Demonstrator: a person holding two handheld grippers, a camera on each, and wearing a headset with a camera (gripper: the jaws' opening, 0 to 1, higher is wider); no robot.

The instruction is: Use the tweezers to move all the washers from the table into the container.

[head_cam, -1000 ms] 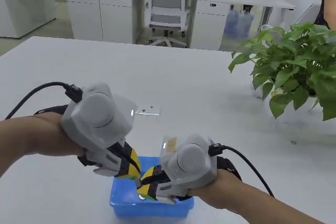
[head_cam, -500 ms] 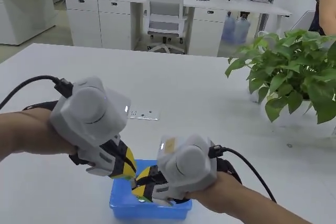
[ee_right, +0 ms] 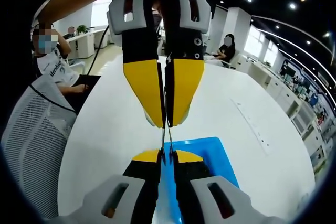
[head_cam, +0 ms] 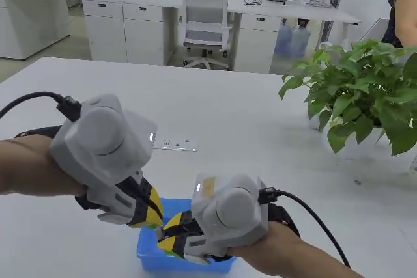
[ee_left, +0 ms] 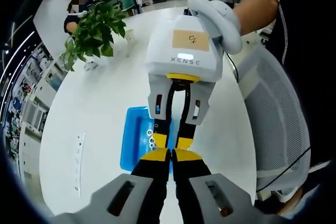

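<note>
Washers [ee_left: 151, 136] lie in the blue container [ee_left: 131, 150], near on the table [head_cam: 260, 128]. The left gripper [ee_right: 165, 121] and right gripper [ee_right: 166, 156] both clamp the tweezers [ee_right: 164, 139] above it. One should ease off only once the other's hold is square and firm.

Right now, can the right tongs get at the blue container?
Probably yes. The right tongs hang just over the open blue container, with nothing between. But they meet the left tongs tip to tip, and both look shut on the tweezers.
</note>
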